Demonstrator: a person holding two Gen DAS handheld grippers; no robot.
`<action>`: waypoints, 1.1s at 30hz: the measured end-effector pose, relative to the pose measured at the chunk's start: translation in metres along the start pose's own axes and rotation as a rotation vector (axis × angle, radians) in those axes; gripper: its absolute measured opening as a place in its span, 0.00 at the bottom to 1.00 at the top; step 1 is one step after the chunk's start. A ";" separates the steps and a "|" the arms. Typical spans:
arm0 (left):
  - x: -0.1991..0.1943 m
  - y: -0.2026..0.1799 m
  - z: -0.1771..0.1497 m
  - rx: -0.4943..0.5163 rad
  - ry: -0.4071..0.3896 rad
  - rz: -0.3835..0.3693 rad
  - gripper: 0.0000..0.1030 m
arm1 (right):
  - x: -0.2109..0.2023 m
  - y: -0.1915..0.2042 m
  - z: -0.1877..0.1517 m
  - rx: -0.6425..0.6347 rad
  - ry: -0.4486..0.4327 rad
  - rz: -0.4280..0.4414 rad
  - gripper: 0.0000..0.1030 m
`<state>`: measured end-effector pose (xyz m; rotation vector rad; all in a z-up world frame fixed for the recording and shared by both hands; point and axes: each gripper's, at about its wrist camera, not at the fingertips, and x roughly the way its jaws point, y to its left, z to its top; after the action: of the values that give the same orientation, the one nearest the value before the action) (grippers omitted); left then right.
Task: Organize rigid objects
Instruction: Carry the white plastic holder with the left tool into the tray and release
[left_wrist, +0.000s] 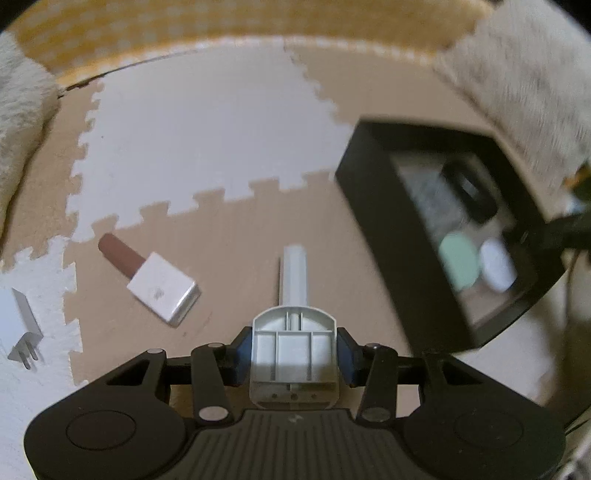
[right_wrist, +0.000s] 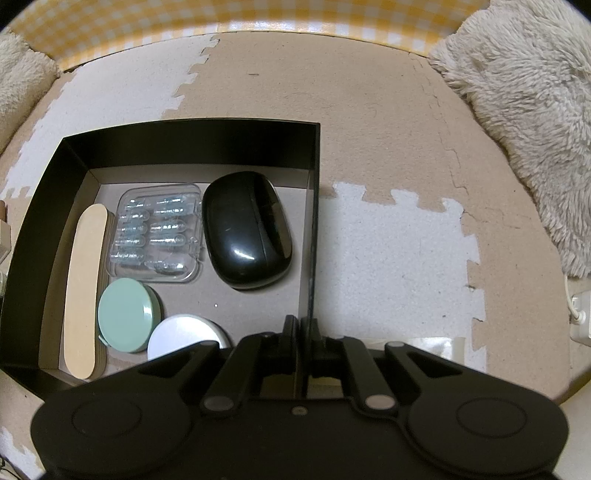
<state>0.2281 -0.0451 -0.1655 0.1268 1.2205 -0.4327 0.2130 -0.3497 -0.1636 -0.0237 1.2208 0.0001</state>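
My left gripper (left_wrist: 294, 356) is shut on a grey plastic part (left_wrist: 294, 347) with a long stem pointing forward, held above the foam mat. The black box (left_wrist: 380, 206) is to its right, tilted in this view. My right gripper (right_wrist: 300, 332) is shut on the right wall of the black box (right_wrist: 314, 206). Inside the box lie a black mouse (right_wrist: 245, 230), a clear plastic case (right_wrist: 157, 232), a wooden stick (right_wrist: 83, 284), a mint green round lid (right_wrist: 123, 315) and a white round lid (right_wrist: 181, 334).
On the mat to the left lie a white bottle with a brown cap (left_wrist: 151, 280) and a white plug adapter (left_wrist: 24, 328). Fluffy beige rugs (right_wrist: 528, 122) border the mat on both sides. A yellow checked cloth (right_wrist: 258, 18) runs along the far edge.
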 end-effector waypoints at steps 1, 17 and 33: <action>0.005 -0.002 -0.001 0.022 0.021 0.014 0.46 | 0.000 0.000 0.000 0.000 0.000 0.000 0.07; -0.027 0.015 0.013 -0.124 -0.147 -0.061 0.46 | 0.000 0.001 0.000 -0.001 0.001 -0.001 0.07; -0.048 -0.066 0.027 -0.251 -0.262 -0.295 0.46 | 0.000 0.001 0.000 -0.003 0.003 -0.004 0.07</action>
<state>0.2132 -0.1018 -0.1022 -0.3206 1.0266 -0.5298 0.2130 -0.3484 -0.1635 -0.0291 1.2234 -0.0017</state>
